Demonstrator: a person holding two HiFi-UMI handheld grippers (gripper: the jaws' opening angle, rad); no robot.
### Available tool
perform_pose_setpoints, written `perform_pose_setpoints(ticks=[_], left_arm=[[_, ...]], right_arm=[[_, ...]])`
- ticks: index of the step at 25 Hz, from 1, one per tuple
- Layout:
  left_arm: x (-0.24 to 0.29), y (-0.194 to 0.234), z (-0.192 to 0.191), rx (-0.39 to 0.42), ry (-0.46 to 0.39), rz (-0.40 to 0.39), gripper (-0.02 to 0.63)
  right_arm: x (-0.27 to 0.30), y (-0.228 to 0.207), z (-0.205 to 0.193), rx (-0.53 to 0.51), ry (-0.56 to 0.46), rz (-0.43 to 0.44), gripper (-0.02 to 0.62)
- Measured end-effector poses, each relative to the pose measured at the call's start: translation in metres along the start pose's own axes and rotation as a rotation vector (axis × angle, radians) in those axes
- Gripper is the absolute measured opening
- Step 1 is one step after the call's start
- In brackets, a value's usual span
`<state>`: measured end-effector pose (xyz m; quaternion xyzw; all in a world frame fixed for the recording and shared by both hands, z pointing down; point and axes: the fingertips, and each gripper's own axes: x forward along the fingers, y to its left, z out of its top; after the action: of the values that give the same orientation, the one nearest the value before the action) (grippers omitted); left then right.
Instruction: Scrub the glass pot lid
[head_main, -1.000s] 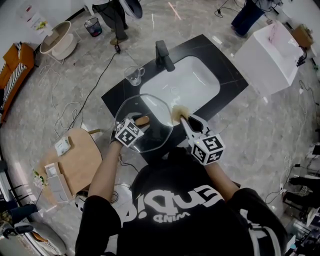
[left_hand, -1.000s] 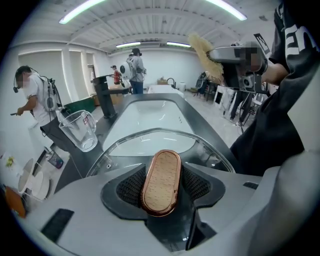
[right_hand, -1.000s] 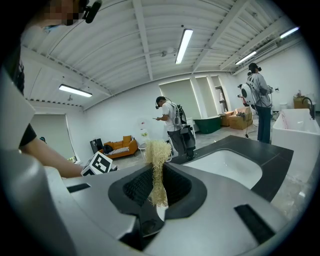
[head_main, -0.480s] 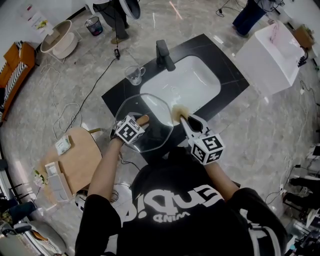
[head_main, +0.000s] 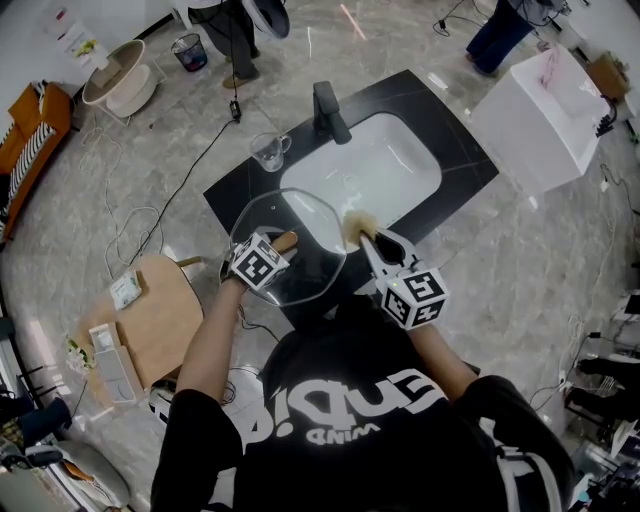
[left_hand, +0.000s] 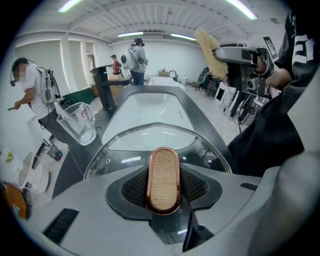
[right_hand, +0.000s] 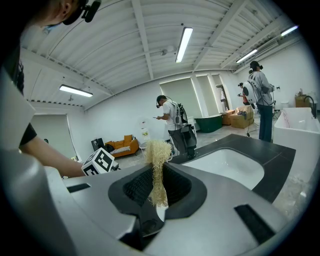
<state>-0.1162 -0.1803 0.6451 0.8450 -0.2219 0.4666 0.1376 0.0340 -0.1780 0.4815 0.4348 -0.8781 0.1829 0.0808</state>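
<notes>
The glass pot lid (head_main: 305, 262) lies on the black countertop's near edge, left of the sink. In the left gripper view its wooden, copper-rimmed handle (left_hand: 163, 180) sits between the pads of my left gripper (left_hand: 163, 172). The jaws have just been closing and now press on the handle. In the head view that gripper (head_main: 278, 246) stands over the lid's middle. My right gripper (head_main: 371, 240) hovers just right of the lid, shut on a straw-coloured loofah scrubber (right_hand: 158, 170). The scrubber (head_main: 357, 226) sticks out past the fingertips and is clear of the glass.
A white sink basin (head_main: 365, 175) with a black faucet (head_main: 327, 110) lies beyond the lid. A glass measuring cup (head_main: 267, 152) stands at the counter's left end. A wooden stool (head_main: 150, 320) is at lower left and a white cabinet (head_main: 540, 110) at upper right. People stand in the background.
My left gripper has tilted slightly over the lid's handle. The right gripper, scrubber and lid stay where they were.
</notes>
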Motion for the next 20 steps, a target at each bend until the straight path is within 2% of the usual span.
perform_pose_setpoints(ticks=[8, 12, 17, 20], left_arm=[[-0.005, -0.003, -0.003, -0.007, 0.014, 0.014, 0.176], [-0.016, -0.005, 0.0, 0.018, 0.01, 0.034, 0.176], [-0.043, -0.012, 0.018, 0.045, -0.03, 0.044, 0.176], [-0.056, -0.014, 0.026, 0.004, -0.073, 0.047, 0.176]], right_arm=[[0.001, -0.003, 0.002, -0.001, -0.006, 0.002, 0.044], [0.003, -0.005, 0.003, -0.001, -0.007, 0.006, 0.044], [0.008, -0.003, 0.006, -0.008, -0.014, 0.018, 0.044], [0.01, 0.0, 0.008, -0.015, -0.019, 0.027, 0.044]])
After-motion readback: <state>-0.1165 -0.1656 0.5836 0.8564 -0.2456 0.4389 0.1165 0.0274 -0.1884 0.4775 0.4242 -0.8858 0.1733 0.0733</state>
